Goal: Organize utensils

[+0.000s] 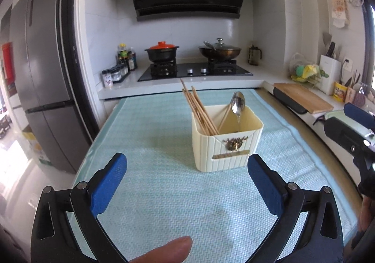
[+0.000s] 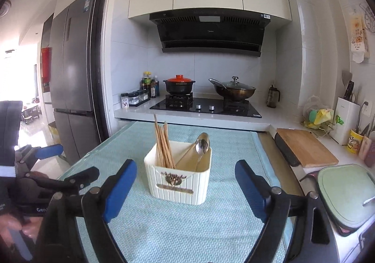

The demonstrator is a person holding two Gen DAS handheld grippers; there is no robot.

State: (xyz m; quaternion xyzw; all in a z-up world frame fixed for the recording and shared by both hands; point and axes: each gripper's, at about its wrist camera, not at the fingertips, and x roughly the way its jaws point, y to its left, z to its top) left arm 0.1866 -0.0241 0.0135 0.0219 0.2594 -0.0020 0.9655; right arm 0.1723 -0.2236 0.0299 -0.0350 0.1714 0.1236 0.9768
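In the left wrist view, the left gripper stands wide open over a light blue woven mat, its blue pads far apart with nothing between them. A fingertip of the person shows at the bottom edge. Ahead of the jaws, a cream ribbed utensil holder sits upright on the mat, near its middle. A bundle of wooden chopsticks leans to the left in the holder's left compartment, and a metal spoon stands bowl-up in the right one, beside a slanted divider. At the right edge, the right gripper is partly visible, apart from the holder. Beyond the mat are a gas hob, a black pot with an orange lid and a wok with a glass lid; a wooden cutting board lies on the counter to the right. In the right wrist view, the right gripper is also open and empty, its pads on either side of the holder in the picture but nearer the camera, not touching it. The chopsticks and spoon stand in the same compartments. The left gripper shows at the left edge with a hand on its grip, clear of the holder. A pale green board lies at the lower right.
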